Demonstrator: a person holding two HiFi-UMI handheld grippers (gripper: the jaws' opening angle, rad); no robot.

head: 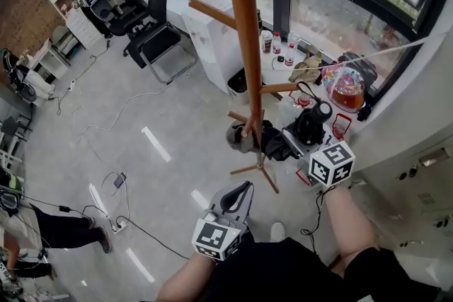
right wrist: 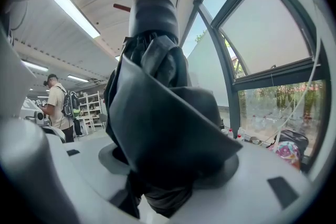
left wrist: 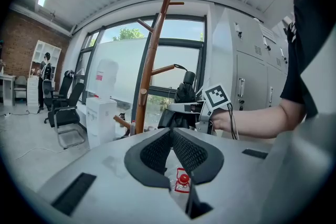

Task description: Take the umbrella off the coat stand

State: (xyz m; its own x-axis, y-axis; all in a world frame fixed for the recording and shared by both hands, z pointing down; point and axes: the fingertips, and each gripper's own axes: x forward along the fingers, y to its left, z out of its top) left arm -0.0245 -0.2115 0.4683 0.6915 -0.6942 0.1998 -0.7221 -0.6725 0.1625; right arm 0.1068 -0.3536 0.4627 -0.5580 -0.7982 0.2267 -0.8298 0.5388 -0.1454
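Note:
The wooden coat stand (head: 244, 25) rises through the middle of the head view, with a short peg (head: 277, 88) pointing right. My right gripper (head: 299, 135) is shut on the folded black umbrella (head: 312, 122) just right of the pole, below that peg. A thin black strap loop (head: 306, 90) arcs by the peg's tip; I cannot tell if it hangs on it. In the right gripper view the umbrella (right wrist: 163, 113) fills the jaws and hides them. My left gripper (head: 238, 196) is shut and empty, lower and nearer me; its view shows the stand (left wrist: 149, 65) and the umbrella (left wrist: 185, 93).
A colourful bag (head: 344, 87) and bottles (head: 276, 43) sit on the window sill. Dark items (head: 244, 138) lie by the stand's base. Office chairs (head: 152, 32) stand at the back left, cables (head: 117, 182) trail on the floor, and a person (head: 64, 231) is at the left edge.

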